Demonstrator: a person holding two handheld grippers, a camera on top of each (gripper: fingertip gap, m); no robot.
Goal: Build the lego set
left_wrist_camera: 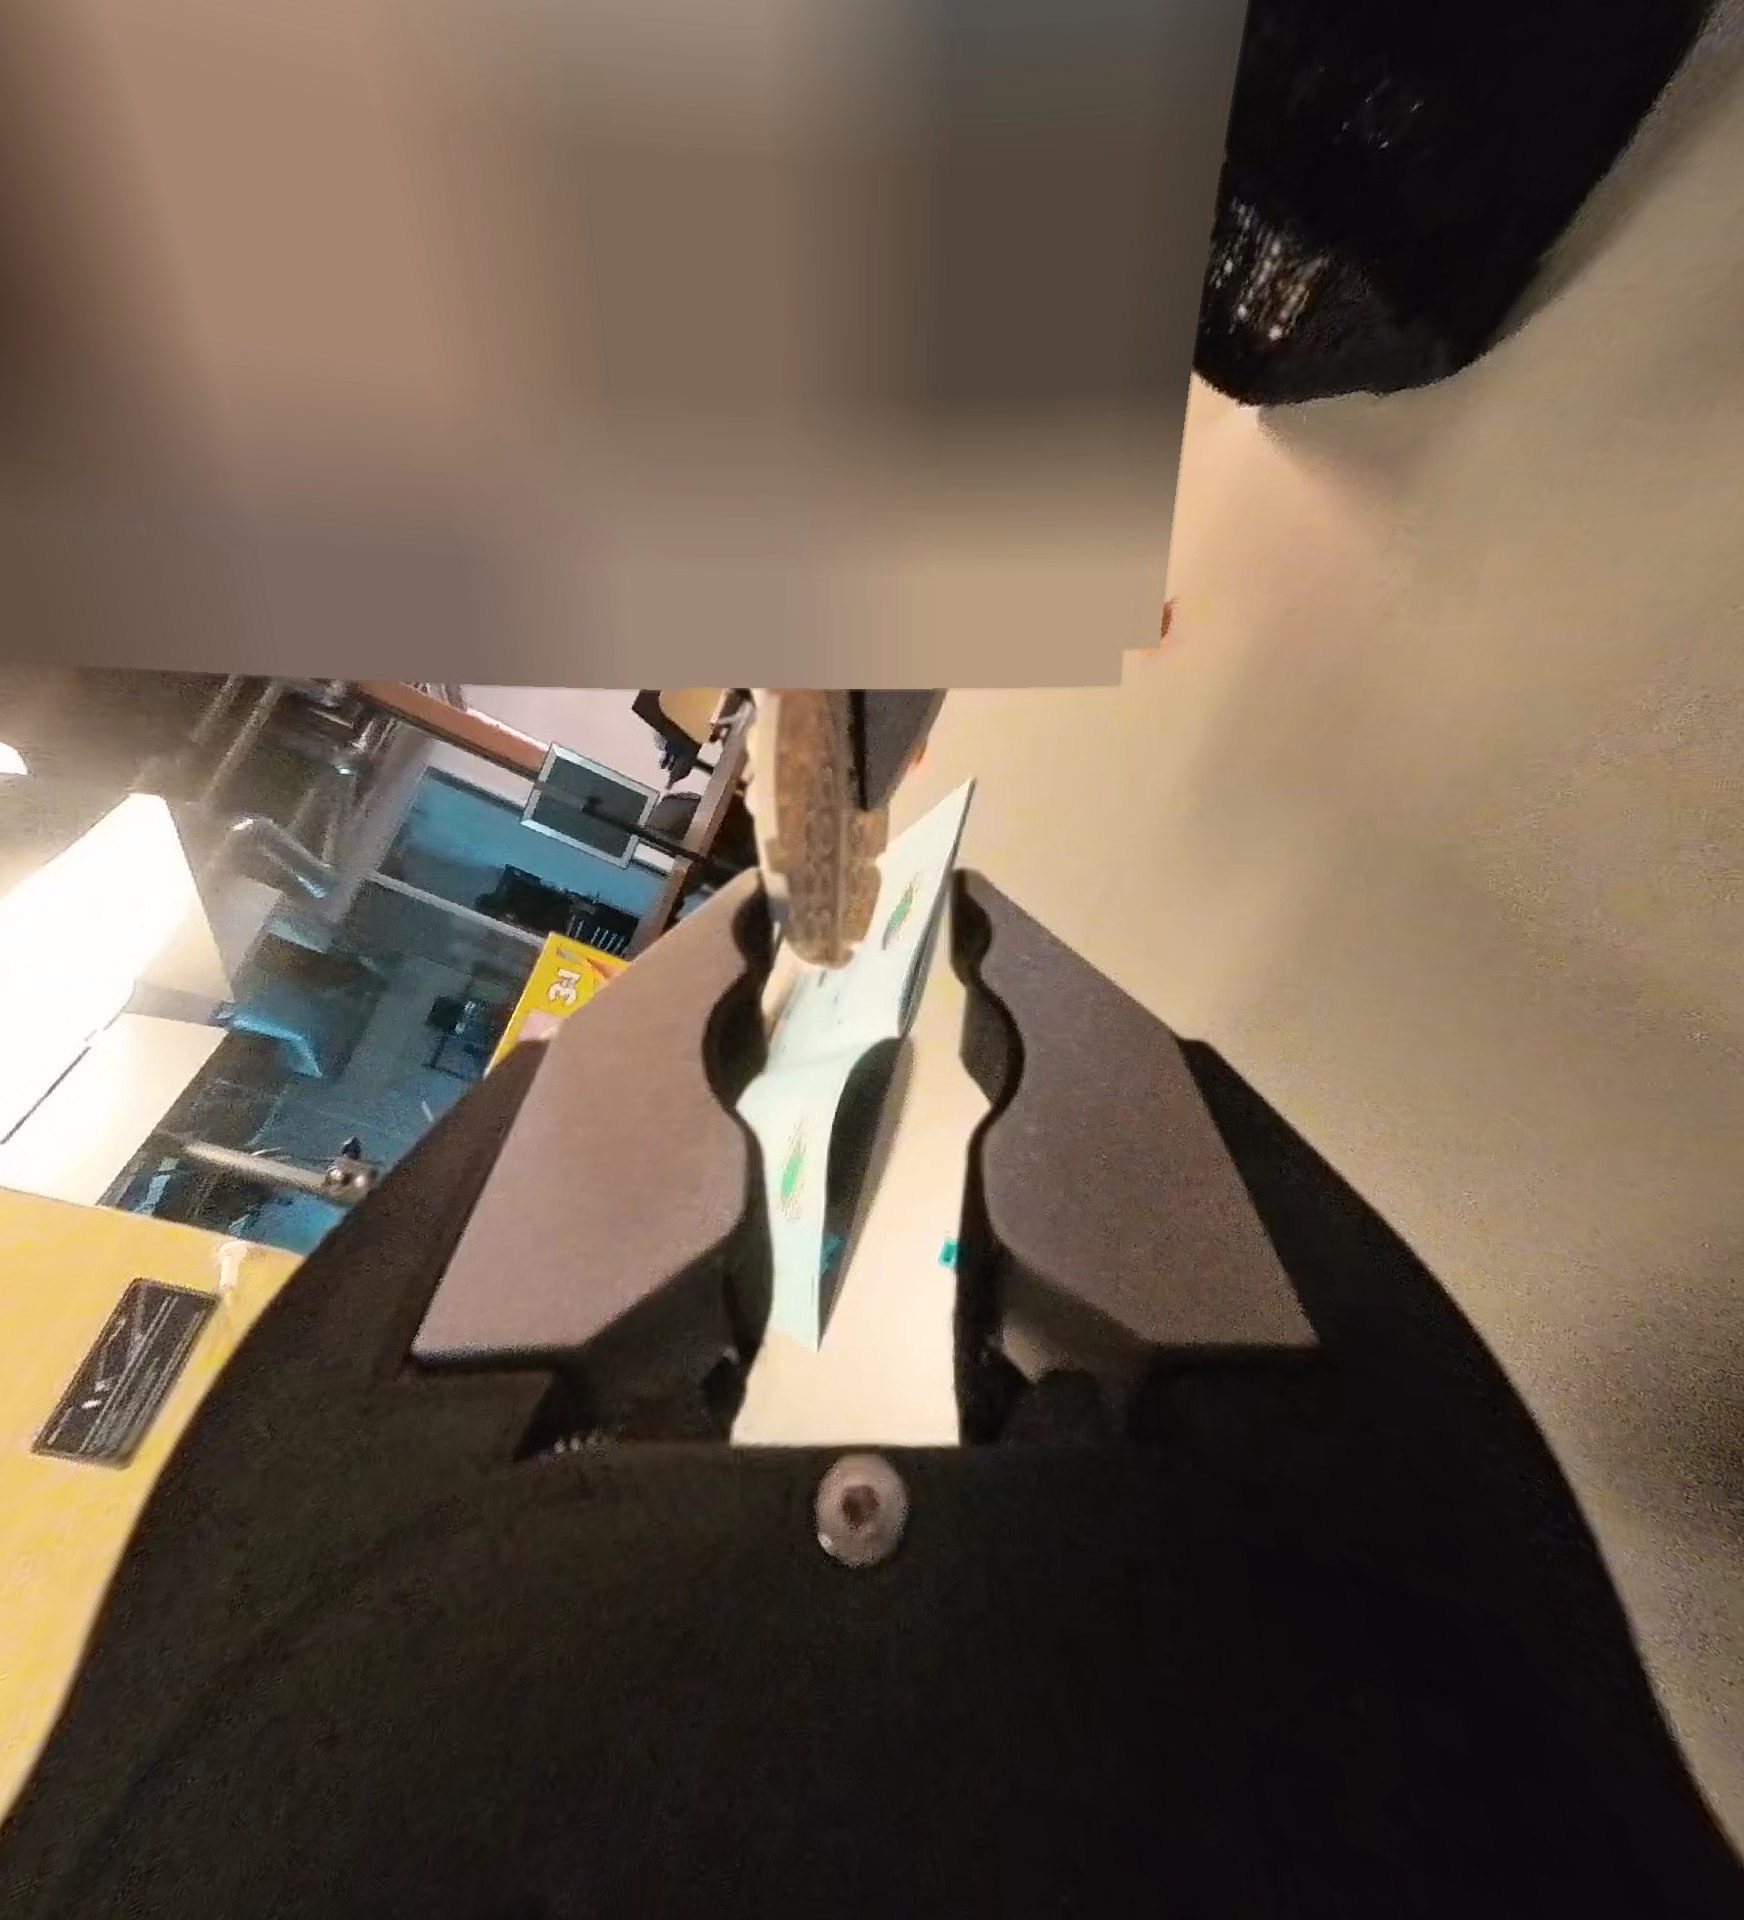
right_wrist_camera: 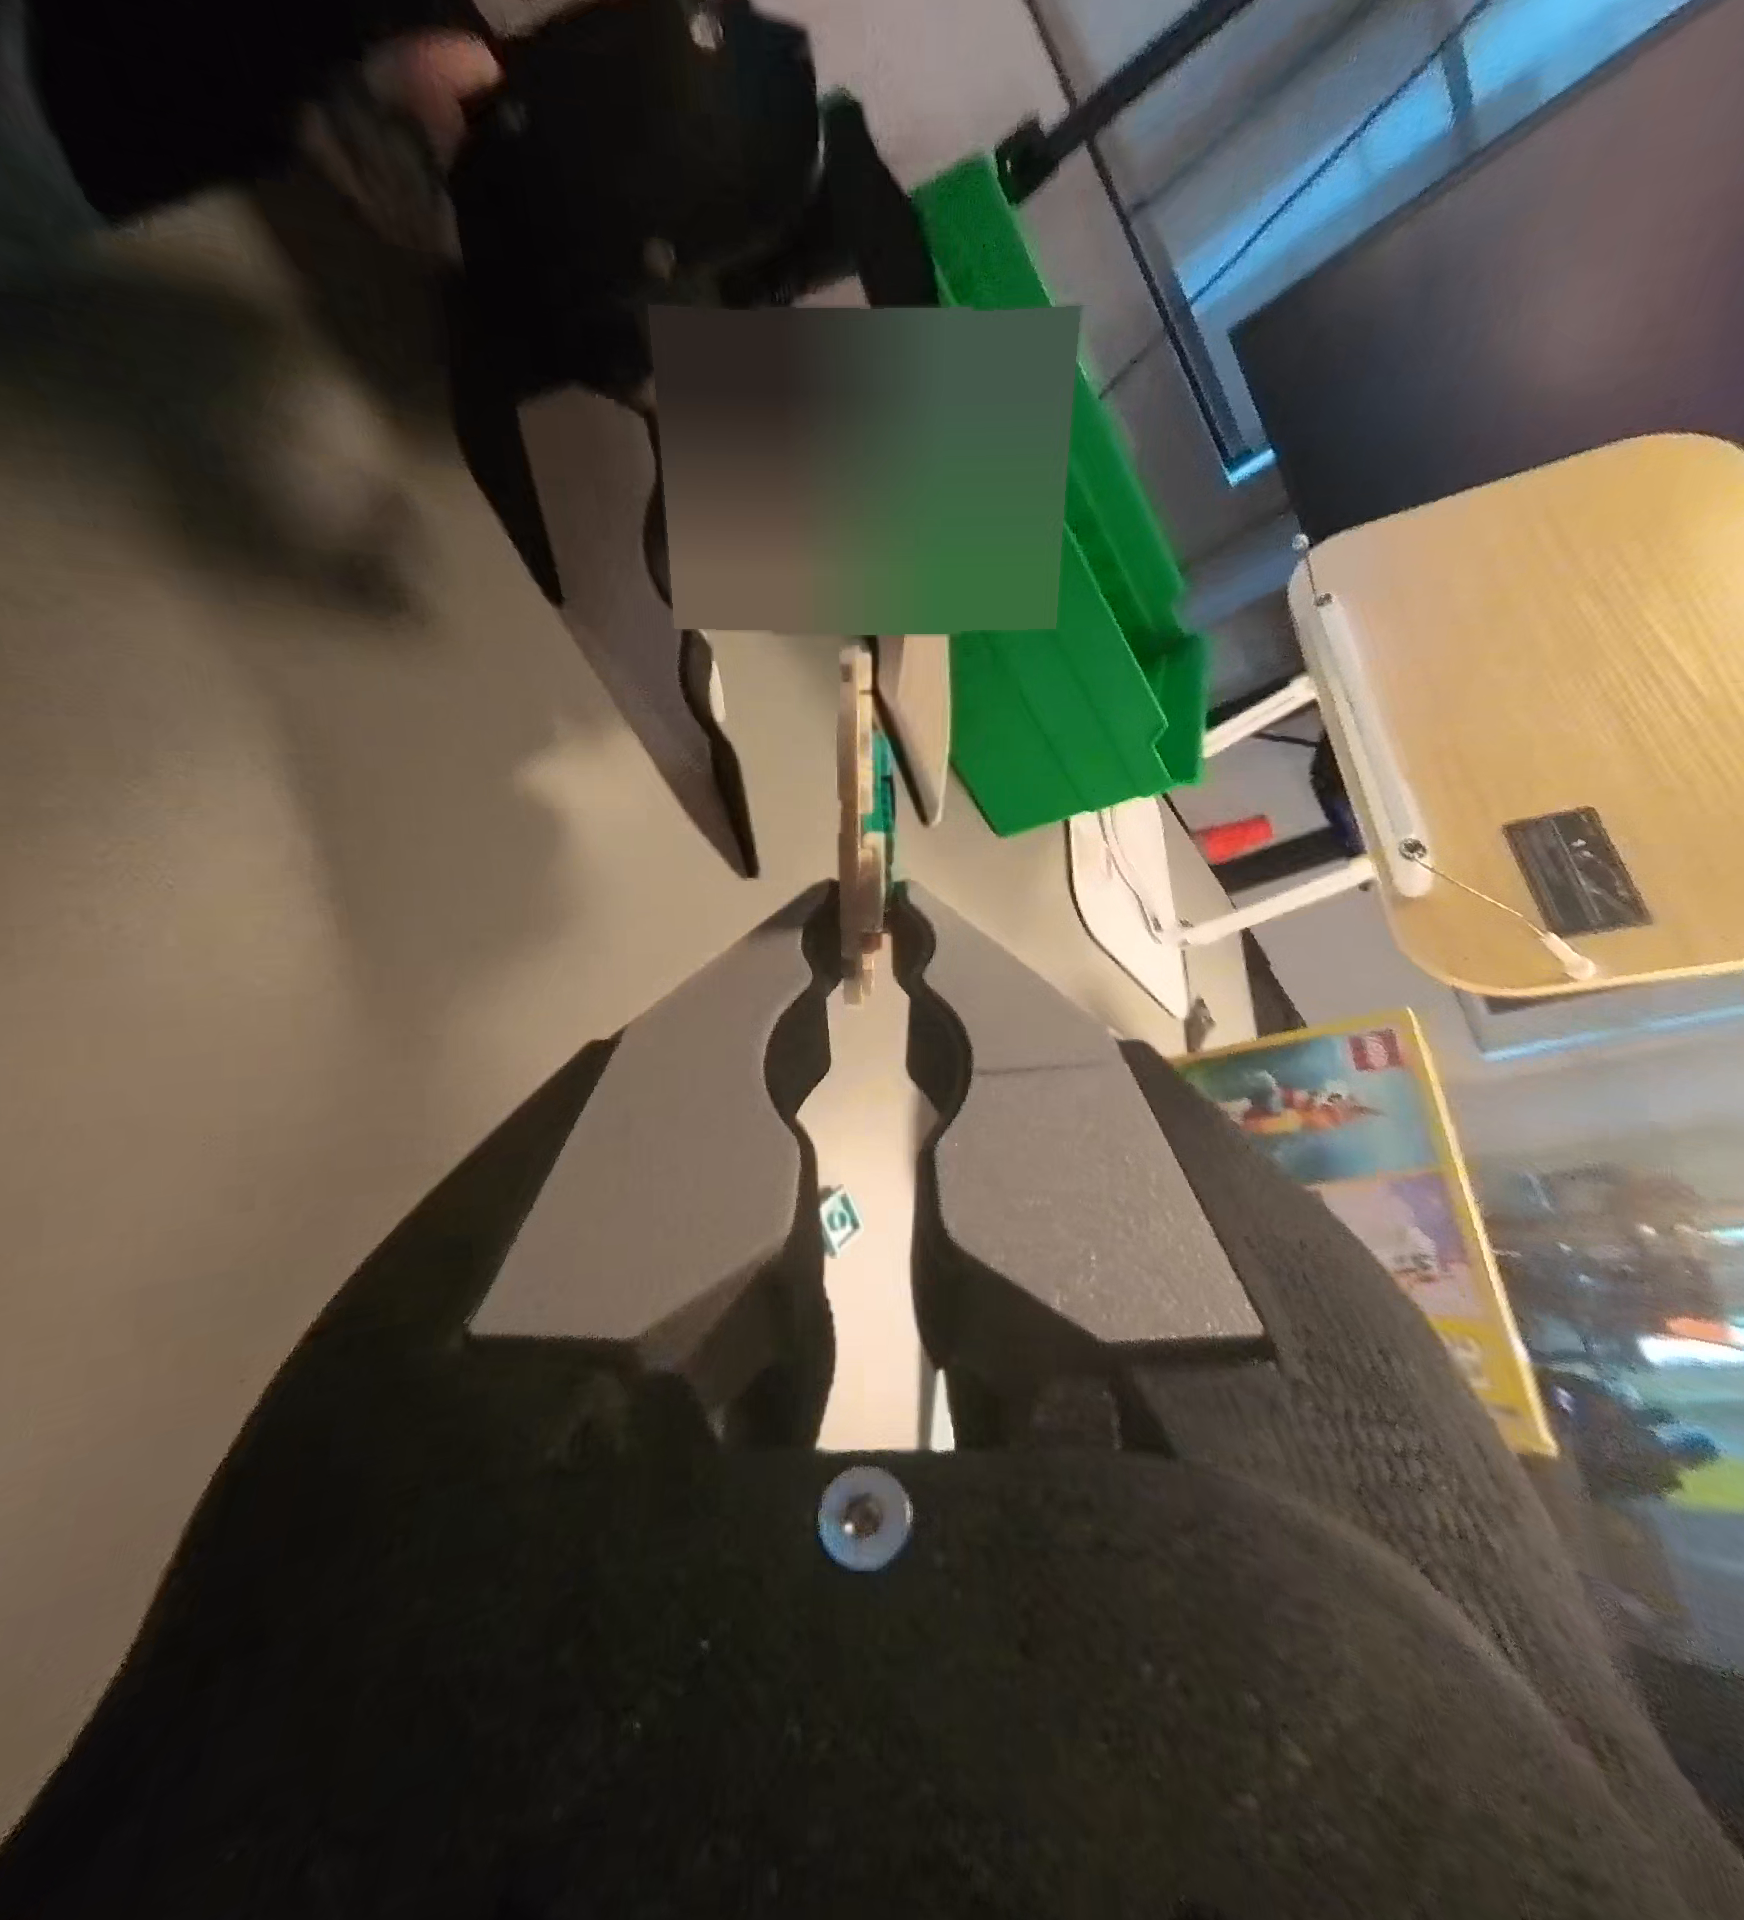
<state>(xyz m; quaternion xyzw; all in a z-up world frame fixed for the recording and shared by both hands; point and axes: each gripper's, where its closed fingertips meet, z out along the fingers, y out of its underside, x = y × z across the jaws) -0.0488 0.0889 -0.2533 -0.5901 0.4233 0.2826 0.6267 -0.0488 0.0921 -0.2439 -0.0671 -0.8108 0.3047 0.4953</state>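
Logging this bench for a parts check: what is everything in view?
plate: one, tan, gripped by right tongs
booklet: one, white and teal, between left tongs' fingers
tile: one, teal, on table
bin: one, green, behind plate
box: one, yellow-edged, right of right tongs
side table: one, wood, beyond box
table: one, pale grey
left tongs: black and grey, open
right tongs: black and grey, shut on plate

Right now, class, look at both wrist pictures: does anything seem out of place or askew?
Yes. The instruction sheet is bent and stands on edge between the open left gripper fingers, not lying flat. A tan toothed plate is pinched edge-on in the right gripper. A small teal piece lies alone on the table.
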